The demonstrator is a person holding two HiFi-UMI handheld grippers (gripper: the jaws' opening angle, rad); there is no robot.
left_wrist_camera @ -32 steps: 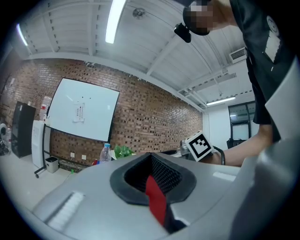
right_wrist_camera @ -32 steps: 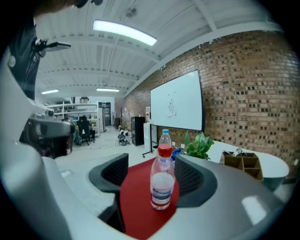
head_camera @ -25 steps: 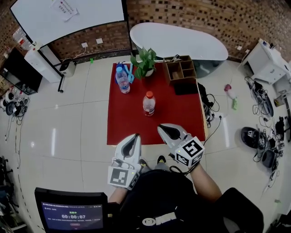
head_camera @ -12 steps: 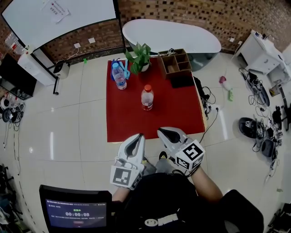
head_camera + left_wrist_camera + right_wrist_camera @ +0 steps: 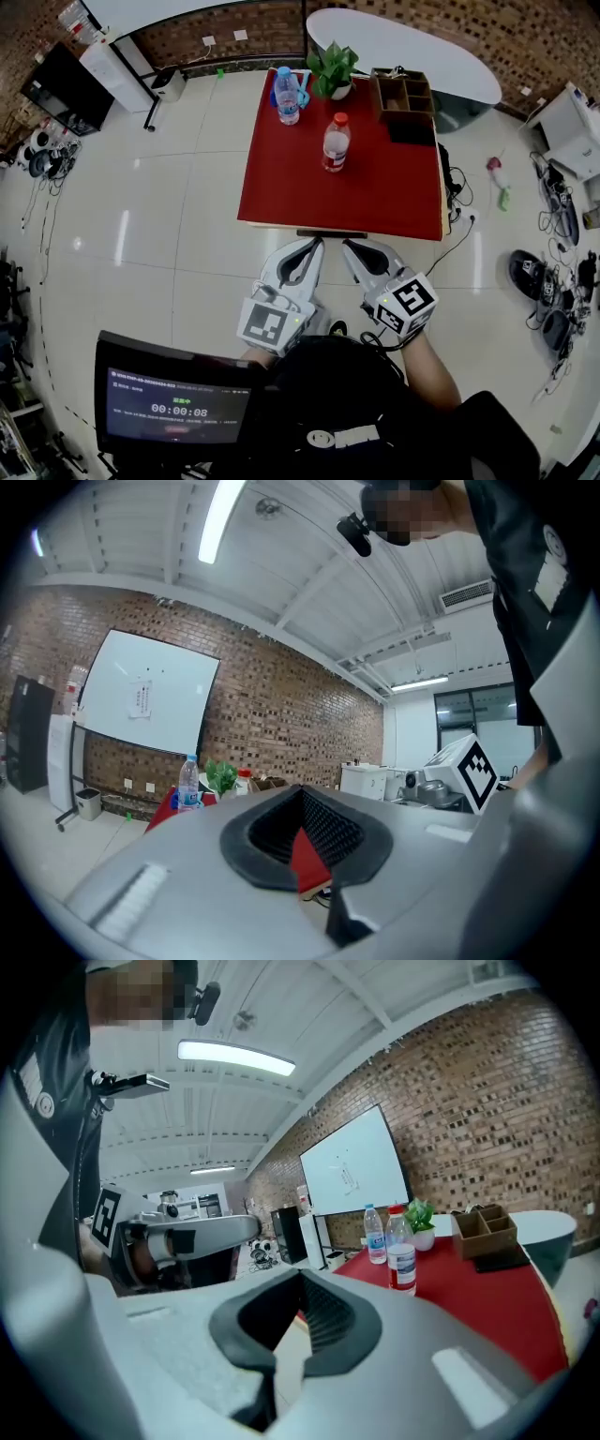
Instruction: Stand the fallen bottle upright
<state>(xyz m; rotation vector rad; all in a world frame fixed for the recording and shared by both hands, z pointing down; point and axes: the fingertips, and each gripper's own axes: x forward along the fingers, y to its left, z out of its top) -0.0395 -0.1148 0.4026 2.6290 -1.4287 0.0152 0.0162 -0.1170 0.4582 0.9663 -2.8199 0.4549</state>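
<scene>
Head view, red-capped bottle (image 5: pixel 336 142) upright on table (image 5: pixel 300 197), left tool (image 5: pixel 315 246) and right tool (image 5: pixel 350 247) closed, empty

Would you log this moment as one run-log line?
left gripper: shut, empty | right gripper: shut, empty | red-cap bottle: upright | blue-cap bottle: upright | table: not reached

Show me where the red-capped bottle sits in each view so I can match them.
Head view: red-capped bottle upright on the red table, upper middle, just below the potted plant.
Left gripper view: bottle small, left of centre, right of the plant.
Right gripper view: bottle right of centre, left of the plant.
Shared landmark: the potted plant.
</scene>
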